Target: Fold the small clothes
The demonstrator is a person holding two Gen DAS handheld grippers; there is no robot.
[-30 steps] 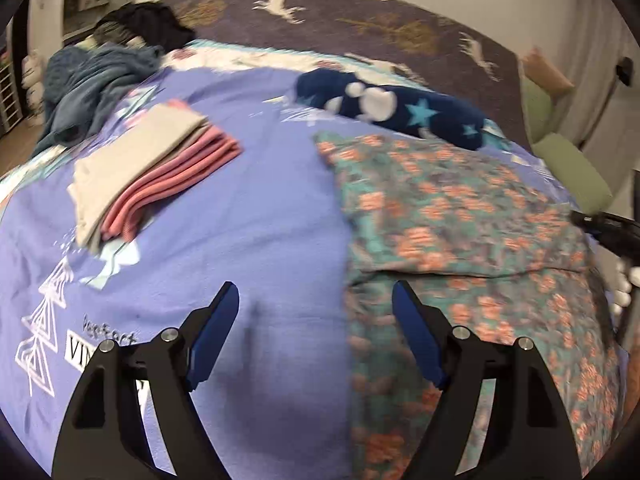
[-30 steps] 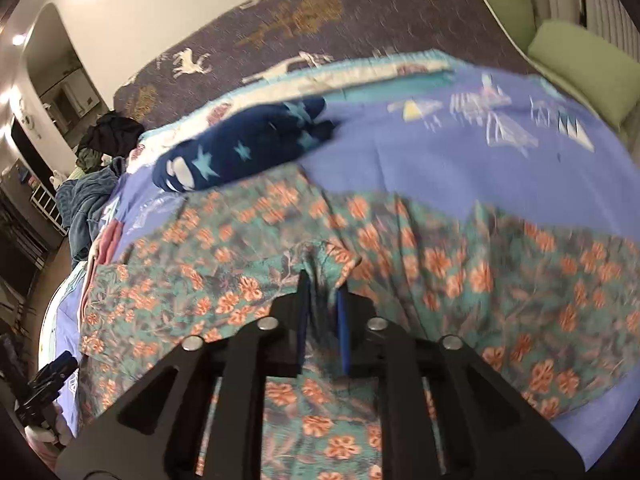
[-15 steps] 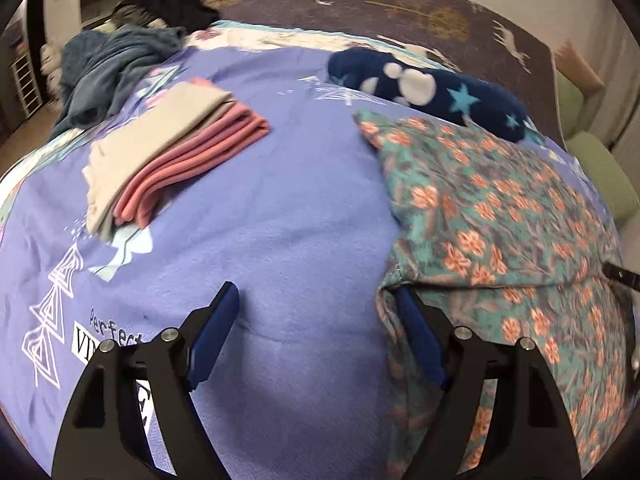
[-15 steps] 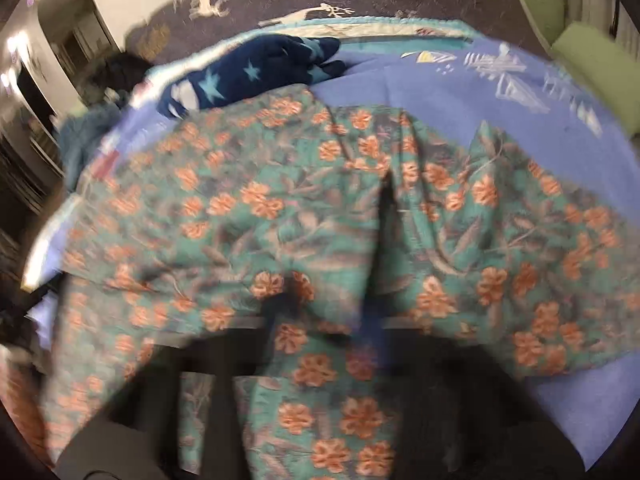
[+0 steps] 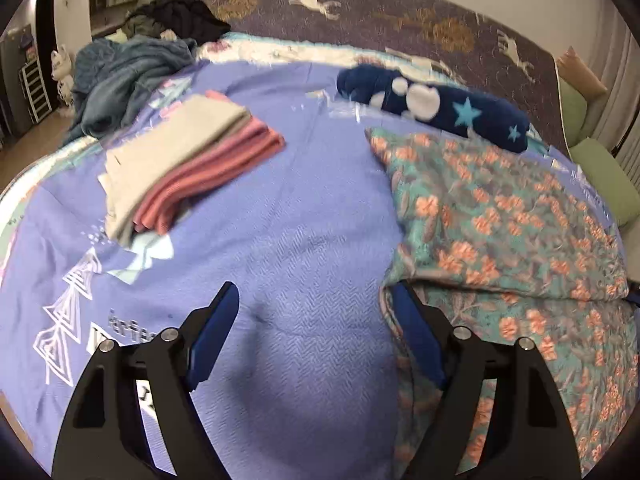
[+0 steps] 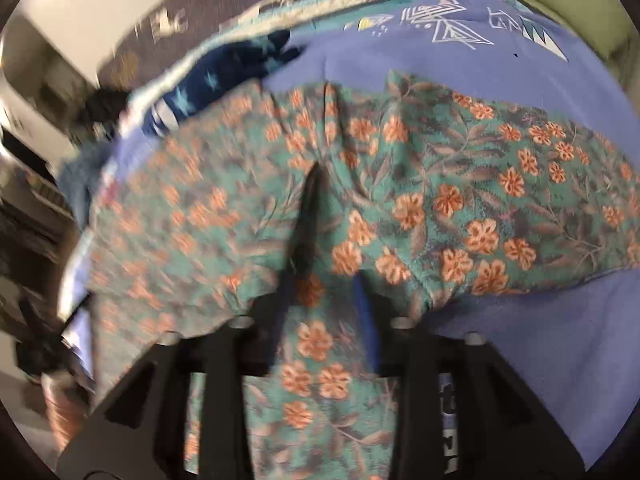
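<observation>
On the bed (image 5: 280, 240), my left gripper (image 5: 316, 332) has its jaws wide, empty, beside the floral garment (image 5: 500, 216); my right gripper (image 6: 328, 296) jaws are opening, floral cloth between them.

Both wrist cameras look steeply down, close over the bed (image 5: 288, 240); both catch the floral garment (image 5: 500, 220), at 3 o'clock in the left view.

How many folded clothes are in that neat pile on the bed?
2: a beige piece on top, a pink piece underneath, on the blue bedspread's left side. More may hide between them.
</observation>
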